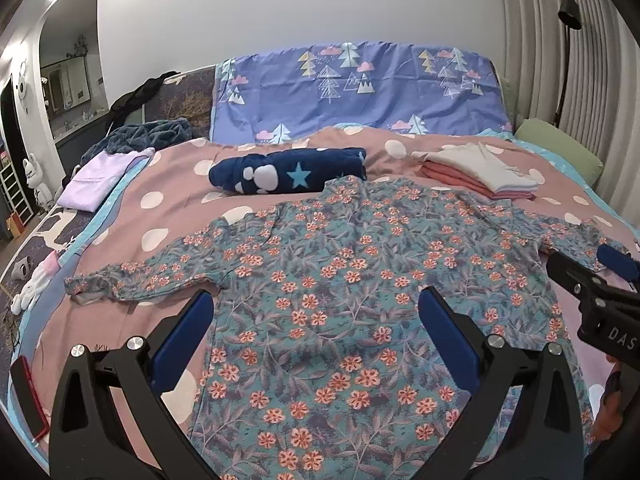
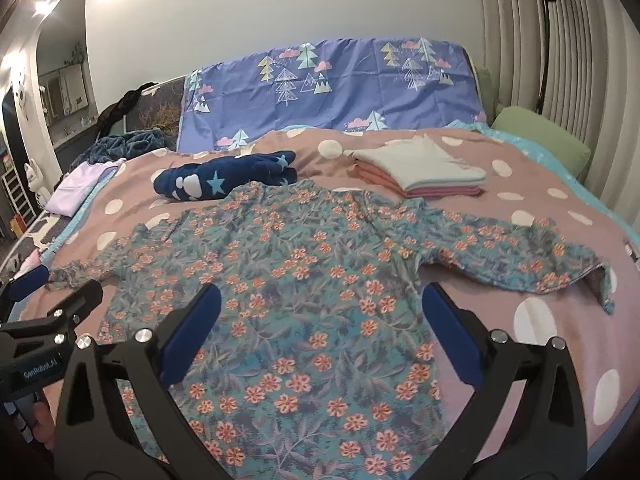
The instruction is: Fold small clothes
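Home bedroom. Wide bed point(image 1: 400, 148) under a pink duvet with white dots, headboard draped in a purple sheet point(image 1: 360, 84) printed with trees and clouds, green pillow point(image 1: 560, 148) at the far right corner. Laundry laid out on the bed: floral long-sleeved garment point(image 1: 340, 300) spread flat, stack of folded clothes point(image 1: 480, 176), rolled navy star blanket point(image 1: 288, 174), lilac piece point(image 1: 96, 180) at the left edge. Ribbed wall panel with a black floor lamp point(image 1: 568, 52) on the right. Arched opening point(image 1: 68, 64) on the left shows a mirror and counter. White figurine point(image 1: 34, 178) stands by a shelf rack.
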Demonstrator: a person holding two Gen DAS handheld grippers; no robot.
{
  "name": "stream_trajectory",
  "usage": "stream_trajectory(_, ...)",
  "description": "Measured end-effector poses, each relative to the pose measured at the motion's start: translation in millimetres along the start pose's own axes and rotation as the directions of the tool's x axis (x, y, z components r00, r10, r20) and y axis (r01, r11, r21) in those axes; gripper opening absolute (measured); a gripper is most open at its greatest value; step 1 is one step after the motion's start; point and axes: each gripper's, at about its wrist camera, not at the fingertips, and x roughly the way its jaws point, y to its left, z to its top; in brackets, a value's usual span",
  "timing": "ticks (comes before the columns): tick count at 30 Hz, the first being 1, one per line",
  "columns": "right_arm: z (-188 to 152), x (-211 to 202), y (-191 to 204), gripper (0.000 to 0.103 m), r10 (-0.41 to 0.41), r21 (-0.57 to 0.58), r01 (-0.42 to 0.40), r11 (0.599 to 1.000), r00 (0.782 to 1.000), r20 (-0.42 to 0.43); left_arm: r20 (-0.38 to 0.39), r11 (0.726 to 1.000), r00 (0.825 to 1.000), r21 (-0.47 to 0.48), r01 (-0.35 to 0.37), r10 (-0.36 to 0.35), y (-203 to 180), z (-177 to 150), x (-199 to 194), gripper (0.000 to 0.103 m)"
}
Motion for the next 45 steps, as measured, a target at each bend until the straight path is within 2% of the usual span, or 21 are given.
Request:
stream_trajectory(6, 3, -5, 7, 0.101, 0.012, -0.023, -0.012, 1.0, 1.0, 0.011, 0.045, 0.999, 0.999, 0.033, 0.014, -0.015, -3, -2, 0, 0.102)
stream_trajectory(12, 2, 2, 16, 0.101, 0.004, -0.017, -0.004, 1.0, 0.999, -0.033, -0.008, 0.998, 0.998, 0.007, 0.055, -0.055, 5, -5, 8, 0.102)
stream_trajectory(16, -1, 9, 21, 0.101, -0.002, -0.02, 0.001, 1.0, 0.998, -0.065, -0.053, 0.999, 0.998, -0.033, 0.022, -0.024, 13, -7, 15, 0.102)
stream_trajectory(21, -5, 11, 25, 0.101, 0.004, -0.024, -0.006, 1.0, 0.996, -0.086, -0.118, 0.997, 0.991, -0.056, 0.05, -0.056, 20, -12, 24, 0.102)
stream_trajectory(28, -8, 19, 29, 0.101, 0.01, -0.026, -0.013, 1.0, 0.994, -0.107, -0.135, 0.996, 0.987, -0.026, 0.086, -0.089, 11, -16, 25, 0.102)
stream_trajectory(33, -8, 21, 28, 0.101, 0.003, -0.021, -0.006, 1.0, 0.993, -0.121, -0.137, 0.996, 0.987, -0.02, 0.084, -0.086, 9, -16, 26, 0.102)
stream_trajectory(45, -13, 33, 23, 0.101, -0.016, 0.004, 0.017, 1.0, 0.985, -0.175, -0.153, 0.991, 0.98, -0.057, 0.12, -0.127, 16, -20, 33, 0.102)
